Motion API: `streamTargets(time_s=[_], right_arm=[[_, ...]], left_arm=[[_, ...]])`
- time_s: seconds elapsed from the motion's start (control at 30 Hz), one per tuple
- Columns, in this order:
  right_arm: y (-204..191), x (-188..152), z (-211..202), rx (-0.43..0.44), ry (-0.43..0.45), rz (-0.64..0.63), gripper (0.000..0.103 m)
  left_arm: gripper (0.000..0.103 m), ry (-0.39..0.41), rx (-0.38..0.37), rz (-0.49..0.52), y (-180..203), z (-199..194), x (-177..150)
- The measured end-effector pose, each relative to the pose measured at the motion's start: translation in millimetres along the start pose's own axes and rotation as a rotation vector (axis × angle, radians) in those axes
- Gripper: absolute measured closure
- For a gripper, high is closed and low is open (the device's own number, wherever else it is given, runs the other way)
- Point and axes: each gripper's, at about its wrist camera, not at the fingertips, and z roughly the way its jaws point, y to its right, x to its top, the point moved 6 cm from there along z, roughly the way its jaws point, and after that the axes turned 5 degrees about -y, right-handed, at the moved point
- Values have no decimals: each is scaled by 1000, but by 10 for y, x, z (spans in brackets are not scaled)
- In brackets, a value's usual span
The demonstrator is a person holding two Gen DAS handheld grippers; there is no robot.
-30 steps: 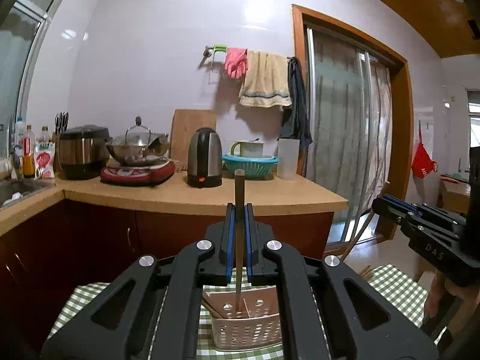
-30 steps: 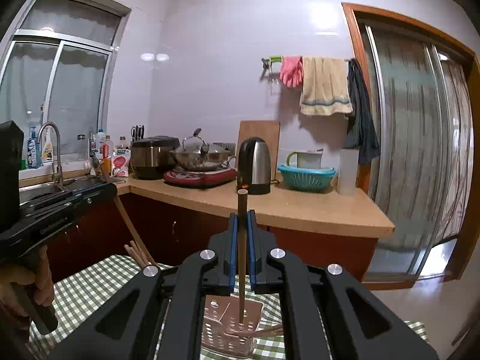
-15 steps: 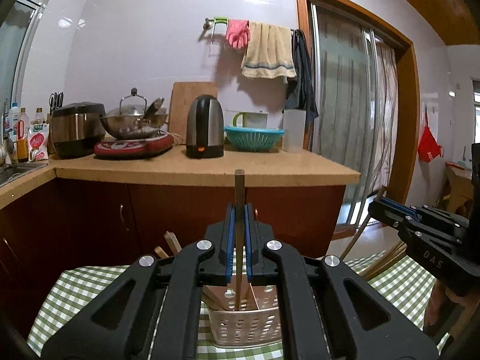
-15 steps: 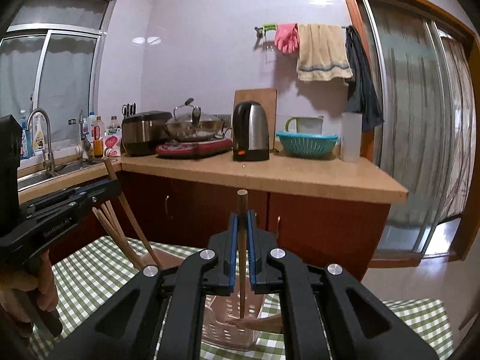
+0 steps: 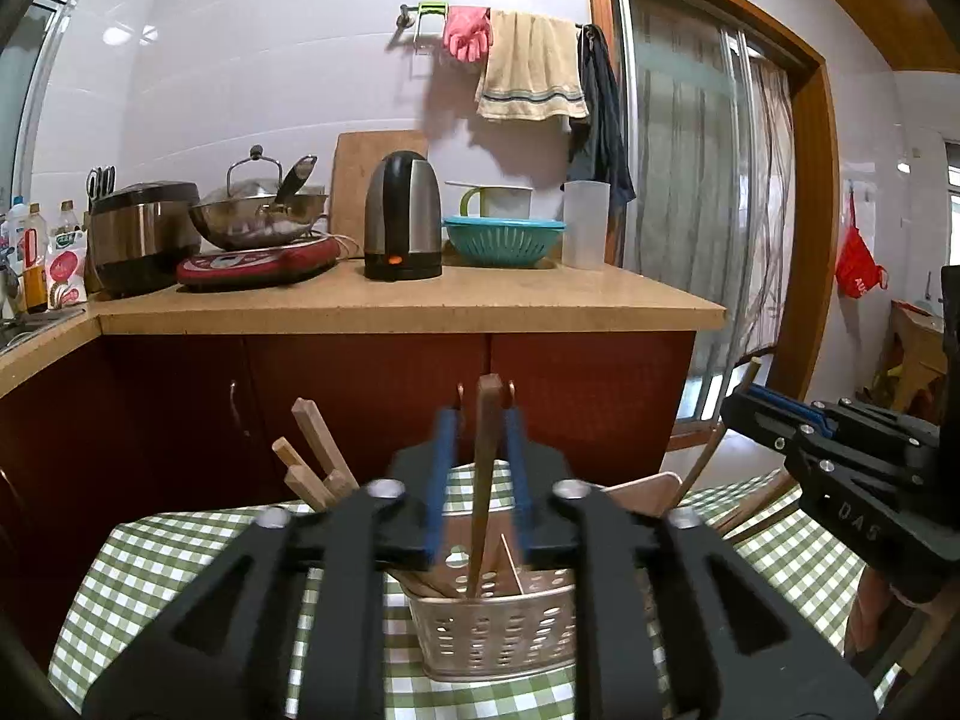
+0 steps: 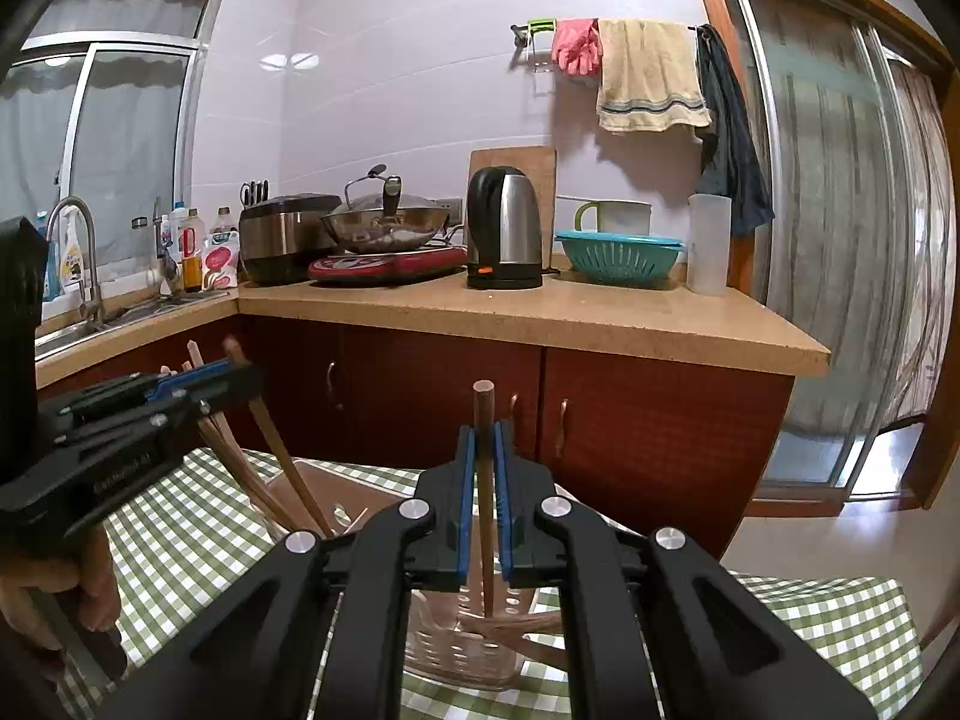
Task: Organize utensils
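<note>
A perforated pale holder [image 5: 492, 630] stands on the green checked tablecloth [image 5: 150, 570] with several wooden chopsticks [image 5: 312, 456] leaning in it. My left gripper [image 5: 480, 468] is above the holder and its jaws are opening. A brown chopstick [image 5: 485, 450] stands between the blue pads, clear of both, its lower end inside the holder. My right gripper [image 6: 484, 498] is over the same holder [image 6: 462, 654]. Its jaws are starting to open, but the pads still hug an upright chopstick [image 6: 483, 420] whose tip reaches into the holder. Each gripper shows at the edge of the other's view.
Behind the table runs a counter [image 5: 420, 306] over dark red cabinets. It carries a kettle [image 5: 402, 222], a wok, a rice cooker and a teal colander [image 5: 504, 240]. A sink with a tap [image 6: 78, 252] is at the left. A sliding door [image 6: 840, 240] is at the right.
Both grippers have sunk toward the holder, bringing their chopsticks down into it. The left jaws have spread away from their chopstick. The right jaws have stayed close around theirs.
</note>
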Motion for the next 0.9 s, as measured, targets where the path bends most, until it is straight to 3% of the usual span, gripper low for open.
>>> streamTargets(time_s=[0.1, 0.27, 0.43, 0.73, 0.9], right_arm=[[-13, 1, -8, -2, 6, -1, 77], [-56, 15, -25, 1, 14, -10, 66], [-61, 52, -70, -6, 41, -11, 47], [-38, 108, -138, -6, 75, -4, 32], [-52, 144, -211, 1, 102, -2, 28]], left_arm=[[66, -3, -5, 3, 10, 0, -19], [51, -3, -11, 27, 81, 23, -20], [25, 18, -9, 33, 113, 7, 19], [12, 40, -6, 3, 54, -2, 77], [8, 56, 3, -8, 32, -42, 125]])
